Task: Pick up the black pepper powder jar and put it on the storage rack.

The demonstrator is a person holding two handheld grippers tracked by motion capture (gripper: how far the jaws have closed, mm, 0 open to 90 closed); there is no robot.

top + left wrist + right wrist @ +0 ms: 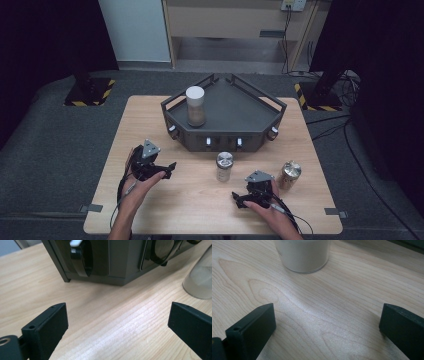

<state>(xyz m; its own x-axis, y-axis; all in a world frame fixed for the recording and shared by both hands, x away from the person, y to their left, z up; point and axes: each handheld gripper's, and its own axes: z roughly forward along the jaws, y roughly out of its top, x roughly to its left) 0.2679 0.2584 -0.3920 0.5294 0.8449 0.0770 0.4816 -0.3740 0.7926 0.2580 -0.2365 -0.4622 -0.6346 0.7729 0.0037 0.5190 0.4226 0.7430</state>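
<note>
Both tools, left [171,164] & right [235,198], low in frame, wide open, empty. Grab not begun; next, right tool closes round middle jar [224,166].

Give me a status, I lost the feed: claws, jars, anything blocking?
Left claw open, empty. Right claw open, empty, facing the silver-lid jar. Gold jar beside the right hand, white-lid jar on the dark tray. Path clear.
</note>
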